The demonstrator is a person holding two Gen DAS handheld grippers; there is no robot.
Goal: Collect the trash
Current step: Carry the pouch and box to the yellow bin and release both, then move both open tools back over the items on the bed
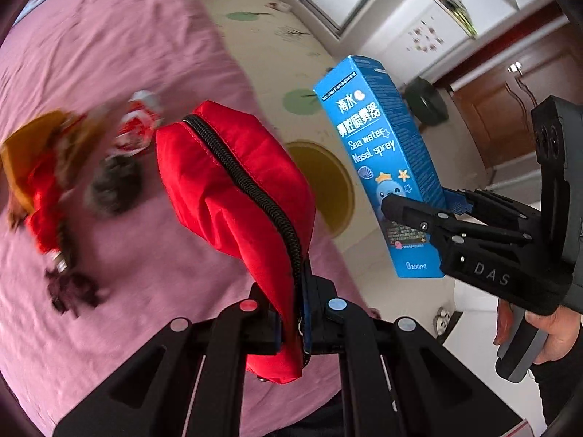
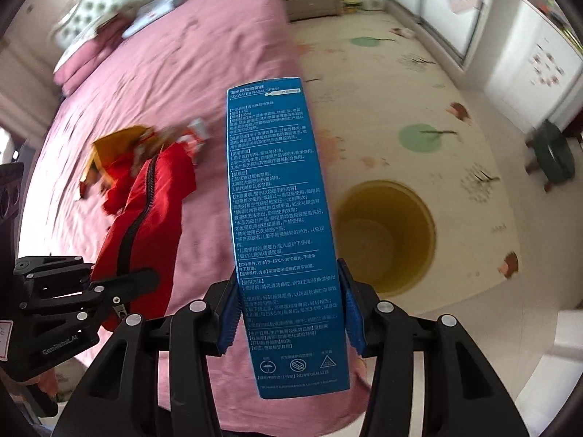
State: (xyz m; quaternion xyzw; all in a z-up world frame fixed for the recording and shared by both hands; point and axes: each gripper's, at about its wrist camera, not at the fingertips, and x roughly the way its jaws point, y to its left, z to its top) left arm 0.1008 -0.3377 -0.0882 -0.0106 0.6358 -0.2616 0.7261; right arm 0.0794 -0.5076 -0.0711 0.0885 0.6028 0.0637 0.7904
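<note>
Nasal spray box [image 2: 284, 233], clamped low in our right gripper [image 2: 289, 313], may tip short of the bin [image 2: 422, 218]; left gripper [image 1: 291, 324] pinches the red pouch [image 1: 233, 189].

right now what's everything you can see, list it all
nasal spray box: 1, blue, held upright in the right gripper
zip pouch: 1, red, held in the left gripper
bin: 1, yellow, on the floor beside the bed
bed cover: 1, pink, across the bed
litter pile: several pieces, orange, red, white and grey, blurred, on the bed
stool: 1, dark green, far floor
left gripper: 1, black, shut on pouch
right gripper: 1, black, blue pads, shut on box
</note>
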